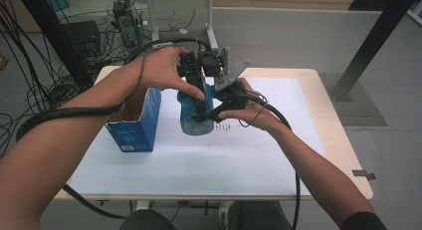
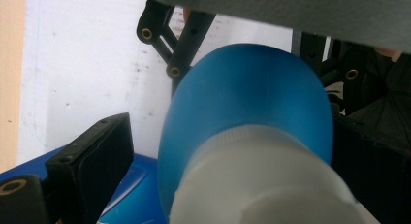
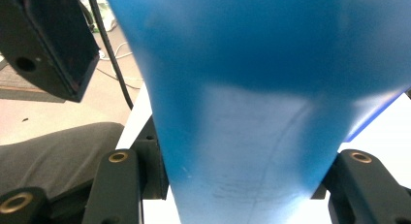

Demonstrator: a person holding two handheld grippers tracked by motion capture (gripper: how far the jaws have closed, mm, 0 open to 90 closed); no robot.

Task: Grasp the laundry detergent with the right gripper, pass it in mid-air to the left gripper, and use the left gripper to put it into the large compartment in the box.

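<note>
I have the blue bottle [image 1: 195,115] lifted above the counter [image 1: 278,140] beside the open blue carton [image 1: 134,125]: right gripper [image 1: 219,110] clamps its base, left gripper [image 1: 196,90] jaws straddle the white cap [image 2: 257,185], contact unclear. Next, probably twisting the cap.

My hands crowded the bottle [image 1: 195,118] at mid-table; the open box [image 1: 137,125] stood just to its left, blocking that side. The white sheet [image 1: 199,165] nearer me and to the right lay free.
</note>
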